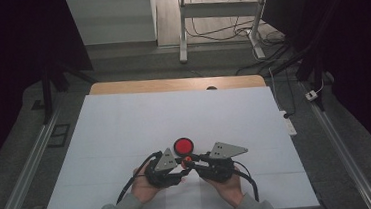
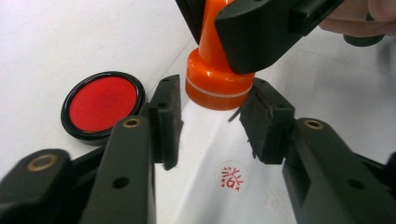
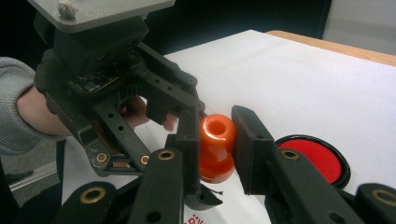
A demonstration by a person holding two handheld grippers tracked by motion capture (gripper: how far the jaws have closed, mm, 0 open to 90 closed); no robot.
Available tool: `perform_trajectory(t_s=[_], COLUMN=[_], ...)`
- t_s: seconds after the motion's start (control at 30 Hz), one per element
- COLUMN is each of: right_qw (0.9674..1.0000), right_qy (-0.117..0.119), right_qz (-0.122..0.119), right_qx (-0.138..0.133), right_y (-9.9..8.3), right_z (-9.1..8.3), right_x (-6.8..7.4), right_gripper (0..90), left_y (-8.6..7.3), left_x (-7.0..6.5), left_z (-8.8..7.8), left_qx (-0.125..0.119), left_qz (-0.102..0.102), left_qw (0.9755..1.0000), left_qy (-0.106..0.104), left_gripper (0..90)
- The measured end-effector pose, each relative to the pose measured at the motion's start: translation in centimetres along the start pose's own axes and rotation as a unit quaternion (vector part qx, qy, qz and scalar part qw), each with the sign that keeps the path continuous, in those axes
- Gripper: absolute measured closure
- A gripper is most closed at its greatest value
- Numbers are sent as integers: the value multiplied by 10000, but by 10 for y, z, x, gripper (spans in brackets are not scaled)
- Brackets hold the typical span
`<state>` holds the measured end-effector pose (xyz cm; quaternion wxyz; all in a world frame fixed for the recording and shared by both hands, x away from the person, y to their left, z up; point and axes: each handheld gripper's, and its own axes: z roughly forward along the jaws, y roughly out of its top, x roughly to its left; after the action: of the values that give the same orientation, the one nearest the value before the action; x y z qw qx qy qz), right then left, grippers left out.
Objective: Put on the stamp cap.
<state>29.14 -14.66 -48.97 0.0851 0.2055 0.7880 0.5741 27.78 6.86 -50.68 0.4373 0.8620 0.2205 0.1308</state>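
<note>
An orange stamp (image 3: 215, 144) with a knob handle stands over the white paper, and my right gripper (image 3: 215, 126) is shut on its handle. In the left gripper view the stamp's wide base (image 2: 215, 86) sits between the jaws of my left gripper (image 2: 215, 100), which is open with a small gap at the pads. A round red ink pad (image 2: 102, 105) in a black case lies just beyond the stamp. From above, both grippers meet at the stamp (image 1: 188, 159) near the table's front, with the ink pad (image 1: 183, 146) behind it.
A red stamped mark (image 2: 232, 177) shows on the white paper (image 1: 174, 115) under the left gripper, with a fainter one beside it. The paper covers most of the wooden table (image 1: 172, 84). Desk legs and cables lie on the floor beyond.
</note>
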Motion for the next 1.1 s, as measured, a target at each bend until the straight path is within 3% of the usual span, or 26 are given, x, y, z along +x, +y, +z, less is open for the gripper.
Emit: perform_trajectory(t_s=[0.47, 0.77, 1.1], right_qw=[10000, 10000, 9999], right_qy=[-13, -45, -78], right_qz=[-1, -2, 9], right_qx=[-31, -62, -109], right_y=[1, 2, 4], right_z=[-2, -4, -7], right_x=[-1, -3, -5], right_gripper=[729, 729, 729], left_y=[-2, -4, -18], left_x=[4, 6, 11], left_z=[-1, -10, -34], left_qx=[109, 73, 59], left_qz=[-133, -233, -374], left_qw=[9998, 9996, 9989], left_qy=[98, 160, 259], left_gripper=[384, 336, 319])
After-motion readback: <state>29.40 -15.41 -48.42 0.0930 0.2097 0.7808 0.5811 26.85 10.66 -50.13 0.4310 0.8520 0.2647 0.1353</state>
